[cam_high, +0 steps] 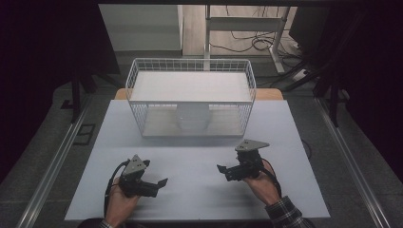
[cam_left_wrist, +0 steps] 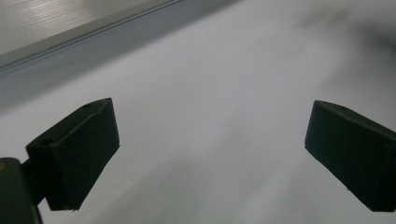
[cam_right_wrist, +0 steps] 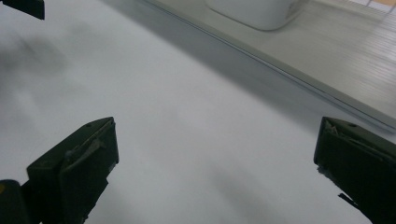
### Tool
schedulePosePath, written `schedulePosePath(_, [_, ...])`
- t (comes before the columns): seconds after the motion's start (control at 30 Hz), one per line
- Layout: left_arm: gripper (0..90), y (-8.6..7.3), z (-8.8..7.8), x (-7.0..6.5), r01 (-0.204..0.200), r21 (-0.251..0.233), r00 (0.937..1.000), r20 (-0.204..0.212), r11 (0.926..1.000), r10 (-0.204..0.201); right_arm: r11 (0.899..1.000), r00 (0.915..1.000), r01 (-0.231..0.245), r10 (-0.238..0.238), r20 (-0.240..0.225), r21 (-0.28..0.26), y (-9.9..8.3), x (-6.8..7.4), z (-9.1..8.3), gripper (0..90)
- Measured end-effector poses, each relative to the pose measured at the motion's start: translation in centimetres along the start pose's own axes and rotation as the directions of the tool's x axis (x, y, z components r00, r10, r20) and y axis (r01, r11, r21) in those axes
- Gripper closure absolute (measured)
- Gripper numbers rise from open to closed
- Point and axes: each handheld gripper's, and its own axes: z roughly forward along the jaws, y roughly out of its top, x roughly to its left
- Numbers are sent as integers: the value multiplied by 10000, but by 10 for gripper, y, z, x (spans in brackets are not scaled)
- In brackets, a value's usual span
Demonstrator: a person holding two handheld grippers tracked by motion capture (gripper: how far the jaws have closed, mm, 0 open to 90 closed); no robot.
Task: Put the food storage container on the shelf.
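A white wire rack (cam_high: 134,76) stands at the far middle of the pale table (cam_high: 199,199), with a white shelf board across its top. Under that board sits a white rounded container (cam_high: 192,118), whose base appears in the right gripper view as the white container (cam_right_wrist: 257,11). My left gripper (cam_high: 161,183) lies low at the near left, pointing right, jaws wide apart and empty (cam_left_wrist: 210,154). My right gripper (cam_high: 222,169) is at the near right, pointing left, also open with nothing in it (cam_right_wrist: 215,163). Bare tabletop lies between the two.
The rack's base board (cam_right_wrist: 327,60) runs along the far side in the right gripper view. A metal rail (cam_high: 57,156) borders the table on the left and another rail (cam_high: 351,161) on the right. Cables (cam_high: 252,42) and a desk frame lie on the floor behind.
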Motion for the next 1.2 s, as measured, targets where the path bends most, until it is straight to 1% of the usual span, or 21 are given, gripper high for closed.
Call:
schedulePosePath(0.03, [28, 0, 0, 0, 0, 0, 10000, 0, 10000, 0, 10000, 10000, 0, 0, 0, 0, 0, 0, 0, 0])
schedulePosePath(0.07, [28, -1, -2, 1, 32, -8, 10000, -21, 10000, -32, 10000, 10000, -49, 49, 80, -27, -3, -1, -5, 0])
schedulePosePath(0.13, [29, -1, -3, 1, 41, -23, 10000, -50, 10000, -41, 10000, 9999, -58, 59, 116, -30, -4, -2, -7, 0])
schedulePosePath(0.5, [31, -7, -13, 7, 270, -54, 9992, -289, 9996, -272, 9993, 9979, -329, 339, 550, -188, -21, -10, -32, 0])
schedulePosePath(0.6, [31, -9, -17, 8, 312, -56, 9989, -354, 9995, -314, 9986, 9961, -462, 479, 744, -239, -29, -13, -41, 0])
schedulePosePath(0.67, [31, -10, -18, 9, 315, -67, 9987, -402, 9995, -317, 9986, 9959, -463, 481, 771, -254, -30, -14, -42, 0])
schedulePosePath(0.73, [32, -11, -20, 9, 370, -107, 9983, -455, 9993, -374, 9979, 9939, -559, 589, 933, -336, -36, -16, -50, 0])
schedulePosePath(0.77, [31, -11, -20, 9, 370, -107, 9983, -455, 9993, -374, 9979, 9939, -559, 589, 933, -336, -36, -16, -50, 0])
schedulePosePath(0.8, [31, -12, -22, 9, 386, -112, 9980, -500, 9992, -391, 9977, 9923, -572, 607, 1078, -354, -40, -17, -55, 0])
schedulePosePath(0.87, [31, -13, -23, 9, 386, -105, 9978, -526, 9992, -391, 9975, 9918, -608, 645, 1100, -368, -42, -17, -57, 0])
schedulePosePath(0.93, [31, -14, -25, 10, 365, -98, 9974, -622, 9993, -371, 9971, 9899, -638, 684, 1241, -407, -48, -18, -64, 0])
schedulePosePath(1.1, [31, -18, -32, 11, 375, -107, 9959, -825, 9992, -383, 9963, 9873, -713, 772, 1387, -470, -55, -20, -71, 0])
schedulePosePath(1.13, [31, -20, -34, 12, 419, -127, 9952, -875, 9990, -429, 9956, 9859, -791, 857, 1436, -510, -58, -20, -75, 0])
schedulePosePath(1.2, [31, -22, -36, 13, 467, -140, 9946, -922, 9988, -478, 9952, 9854, -825, 892, 1449, -518, -60, -20, -76, 0])
